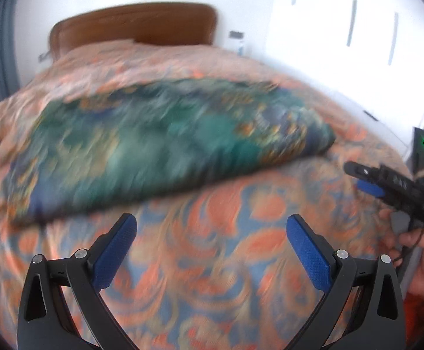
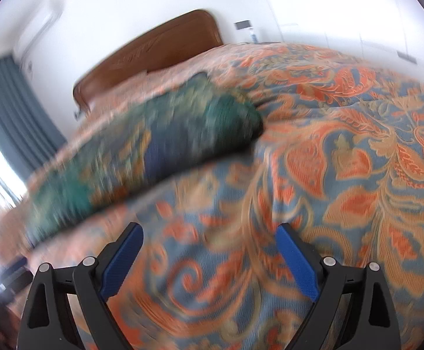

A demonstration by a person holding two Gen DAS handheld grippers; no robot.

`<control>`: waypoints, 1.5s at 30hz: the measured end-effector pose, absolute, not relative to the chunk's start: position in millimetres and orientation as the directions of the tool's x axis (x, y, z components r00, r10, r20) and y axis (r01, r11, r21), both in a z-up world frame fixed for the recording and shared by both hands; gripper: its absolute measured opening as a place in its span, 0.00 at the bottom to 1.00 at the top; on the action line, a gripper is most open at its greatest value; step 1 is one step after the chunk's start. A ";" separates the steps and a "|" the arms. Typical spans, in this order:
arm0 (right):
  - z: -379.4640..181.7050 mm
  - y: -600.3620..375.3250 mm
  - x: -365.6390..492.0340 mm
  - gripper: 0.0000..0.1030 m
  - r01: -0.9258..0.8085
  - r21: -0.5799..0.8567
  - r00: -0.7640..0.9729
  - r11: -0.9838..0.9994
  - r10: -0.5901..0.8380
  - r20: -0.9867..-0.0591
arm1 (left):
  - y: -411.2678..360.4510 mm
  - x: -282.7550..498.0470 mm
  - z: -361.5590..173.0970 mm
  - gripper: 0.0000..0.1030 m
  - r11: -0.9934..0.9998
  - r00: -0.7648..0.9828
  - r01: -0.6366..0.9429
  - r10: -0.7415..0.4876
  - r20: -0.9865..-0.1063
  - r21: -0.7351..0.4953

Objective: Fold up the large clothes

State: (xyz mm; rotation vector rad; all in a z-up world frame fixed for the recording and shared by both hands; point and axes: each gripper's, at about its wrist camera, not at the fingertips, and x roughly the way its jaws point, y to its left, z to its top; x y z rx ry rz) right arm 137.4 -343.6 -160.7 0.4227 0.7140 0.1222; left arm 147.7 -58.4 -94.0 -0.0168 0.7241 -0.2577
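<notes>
We see a bed (image 1: 241, 262) filling both views, covered in an orange and blue paisley spread, with a brown wooden headboard (image 1: 136, 23) at the far end against a white wall. A blue-grey curtain (image 2: 10, 110) hangs at the far left. On the spread lies the green and blue patterned garment (image 1: 159, 143), a bunched, roughly folded mass across the middle of the bed, blurred in both views; from the right wrist it sits to the far left. Our left gripper (image 1: 211, 227) hovers over the near spread, its blue-padded fingers spread wide and holding nothing. Our right gripper (image 2: 210, 234) stands the same way, fingers apart and empty above the spread; in the left view it shows at the right edge, gripped by a hand (image 1: 422, 259)
</notes>
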 end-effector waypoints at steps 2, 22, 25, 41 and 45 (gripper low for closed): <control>-156.7 -355.5 153.2 0.92 0.042 0.510 0.743 0.859 0.314 -0.590 | -74.4 163.2 -88.1 0.99 0.959 0.723 0.275 -0.252 -0.643 -0.066; -172.7 -376.5 283.5 0.37 0.216 0.688 0.733 0.693 0.351 -0.583 | -89.9 243.0 -85.3 0.98 0.919 0.551 0.370 -0.332 -0.766 -0.132; -135.3 -355.8 264.9 0.30 0.111 0.562 0.772 0.820 0.285 -0.568 | -72.9 252.7 -40.5 0.99 0.896 0.542 0.372 -0.422 -0.727 -0.243; -46.1 -136.1 151.0 0.30 -0.324 -0.344 0.931 0.881 0.231 -0.285 | -85.1 291.3 32.7 0.99 0.838 0.426 0.401 -0.528 -0.735 -0.370; -60.0 -98.7 135.3 0.30 -0.345 -0.508 0.935 0.789 0.240 -0.262 | -84.4 284.8 19.5 0.88 0.914 0.477 0.355 -0.358 -0.802 -0.197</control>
